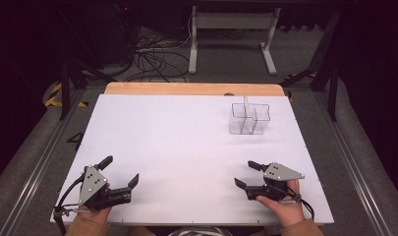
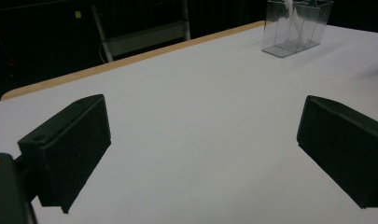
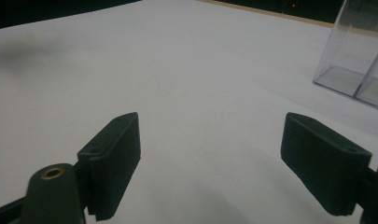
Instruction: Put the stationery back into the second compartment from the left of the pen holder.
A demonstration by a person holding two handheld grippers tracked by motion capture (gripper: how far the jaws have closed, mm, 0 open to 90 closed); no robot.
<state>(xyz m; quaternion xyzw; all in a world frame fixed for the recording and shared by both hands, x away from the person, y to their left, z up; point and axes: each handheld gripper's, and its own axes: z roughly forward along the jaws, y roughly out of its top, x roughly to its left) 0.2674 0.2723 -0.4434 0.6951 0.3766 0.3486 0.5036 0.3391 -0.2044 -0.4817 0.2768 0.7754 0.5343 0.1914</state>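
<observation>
A clear plastic box (image 1: 249,118) with compartments stands on the white table top (image 1: 186,147) at the back right, with a white stick-like item (image 1: 246,107) upright inside it. My left gripper (image 1: 120,170) rests near the front left edge, held in a hand, open and empty. My right gripper (image 1: 247,173) rests near the front right edge, also open and empty. In the left gripper view the clear box (image 2: 296,25) stands far ahead to the right, beyond the open gripper (image 2: 203,144). In the right gripper view the box (image 3: 359,60) is at the right edge, past the open gripper (image 3: 210,163).
The wooden table edge (image 1: 191,88) runs along the far side. Beyond it, on the floor, are a white frame with legs (image 1: 231,34) and a tangle of cables (image 1: 152,59). Dark stands flank the table at both sides.
</observation>
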